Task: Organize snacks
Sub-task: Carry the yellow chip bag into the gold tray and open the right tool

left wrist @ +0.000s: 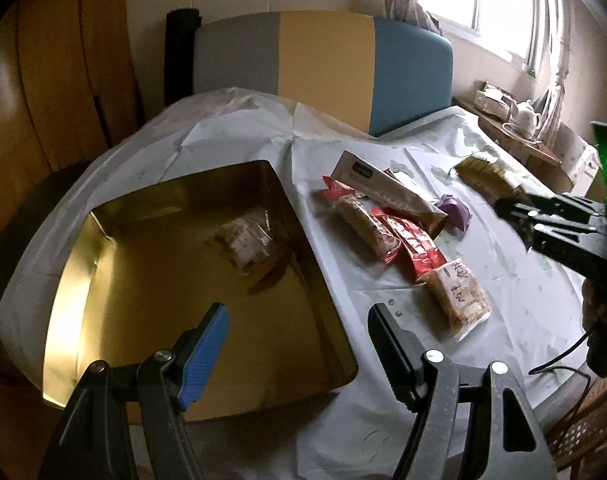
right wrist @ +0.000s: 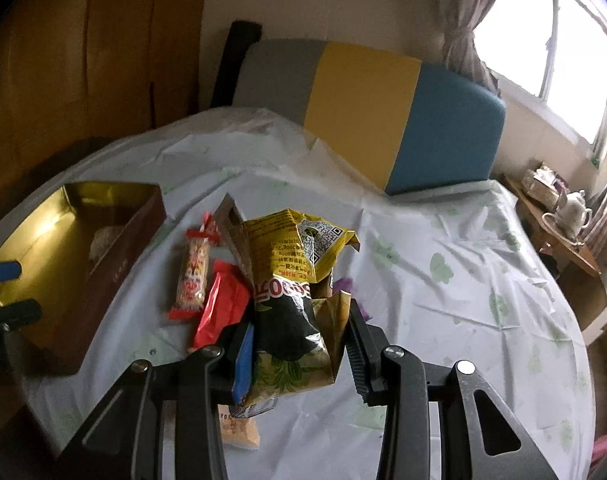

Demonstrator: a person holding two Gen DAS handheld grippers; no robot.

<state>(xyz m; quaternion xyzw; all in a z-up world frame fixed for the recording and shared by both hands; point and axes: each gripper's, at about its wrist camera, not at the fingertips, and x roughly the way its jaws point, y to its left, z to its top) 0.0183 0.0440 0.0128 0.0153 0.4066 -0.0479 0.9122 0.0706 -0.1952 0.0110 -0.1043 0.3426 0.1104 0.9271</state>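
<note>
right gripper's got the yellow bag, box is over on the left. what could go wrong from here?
1. The right hand-held gripper pinches the crumpled yellow snack bag low down; its top flops free and may slip or snag.
2. The red packets lie on the way to the gold-lined box; a low carry could sweep them.
3. The left hand-held gripper hangs open over the box's near corner and may block the drop.

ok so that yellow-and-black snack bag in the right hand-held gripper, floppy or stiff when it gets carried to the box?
Likely floppy: the yellow-and-black snack bag is creased and its top folds over above the right hand-held gripper. Probably light, since it stands up held only at its lower part. The glossy film might slip or crumple further under squeeze. The gold-lined box looks roomy enough.
</note>
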